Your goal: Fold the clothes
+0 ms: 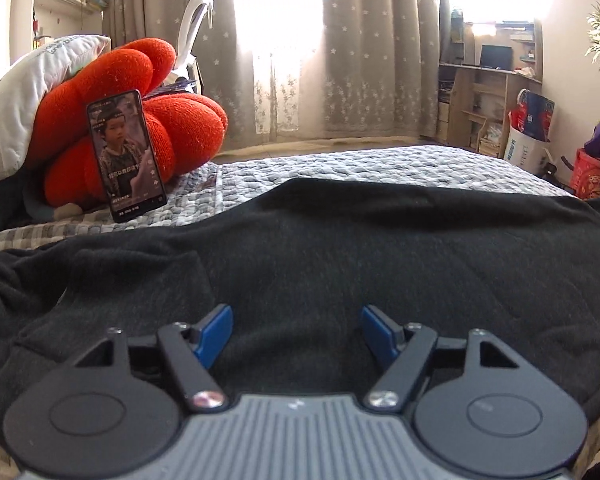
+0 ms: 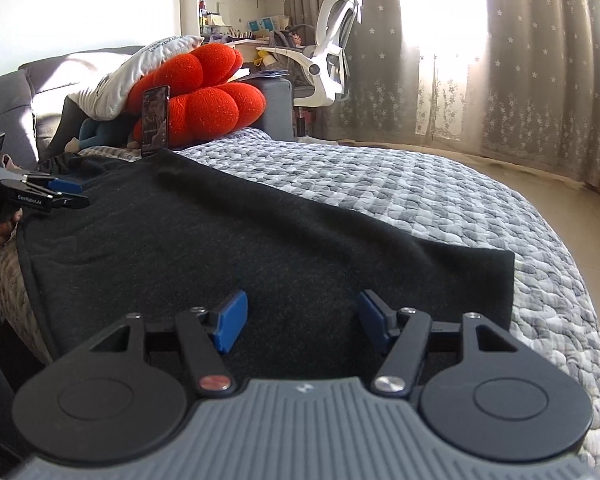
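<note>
Garment (image 2: 228, 248), dark grey, lies spread flat across the bed (image 2: 400, 192), near hem toward both tongs, w/ one fold already along its far edge. Left tongs (image 1: 296, 332) spread, nothing between the pads, hovering over the fabric's left part. Right tongs (image 2: 298, 320) also spread & empty, over the right end near the corner. Next step, prob.: pinch the near edge at both ends. Do it well by going low, catching only the top layer, lifting evenly, keeping the cloth taut btw. hands. Phone (image 1: 126, 156) leans on the red cushion (image 1: 172, 120), well clear.
</note>
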Demonstrator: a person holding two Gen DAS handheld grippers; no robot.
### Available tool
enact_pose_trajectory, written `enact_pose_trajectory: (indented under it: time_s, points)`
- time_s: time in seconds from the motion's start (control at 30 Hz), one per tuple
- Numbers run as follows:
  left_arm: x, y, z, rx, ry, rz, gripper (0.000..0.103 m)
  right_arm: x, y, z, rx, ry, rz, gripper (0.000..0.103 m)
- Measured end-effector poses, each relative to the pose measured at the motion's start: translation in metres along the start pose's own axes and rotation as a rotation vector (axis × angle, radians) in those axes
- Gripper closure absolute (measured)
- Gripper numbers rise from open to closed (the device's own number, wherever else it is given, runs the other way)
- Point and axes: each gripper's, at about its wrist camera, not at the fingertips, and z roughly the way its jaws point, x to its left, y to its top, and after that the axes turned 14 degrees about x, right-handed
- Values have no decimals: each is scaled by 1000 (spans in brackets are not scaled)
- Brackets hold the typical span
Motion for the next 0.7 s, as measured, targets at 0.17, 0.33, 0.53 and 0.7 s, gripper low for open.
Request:
enact_pose_trajectory:
  time_s: [0.17,0.33,0.53,0.7]
  points:
    - [9,-22,-17,-43,8,-40,30,-8,-17,-20,-1,-44,22,39]
    - [3,-33,-28,-70,50,-42,30,-10,-34,-41,-10,-73,51,39]
    - [-9,-45,-46,-75,128,3,29,-22,-55,-62,23,-90,163,35]
    - [-6,-43,-63,-24,154,-14,25,-43,-74,-84,44,-19,305,35]
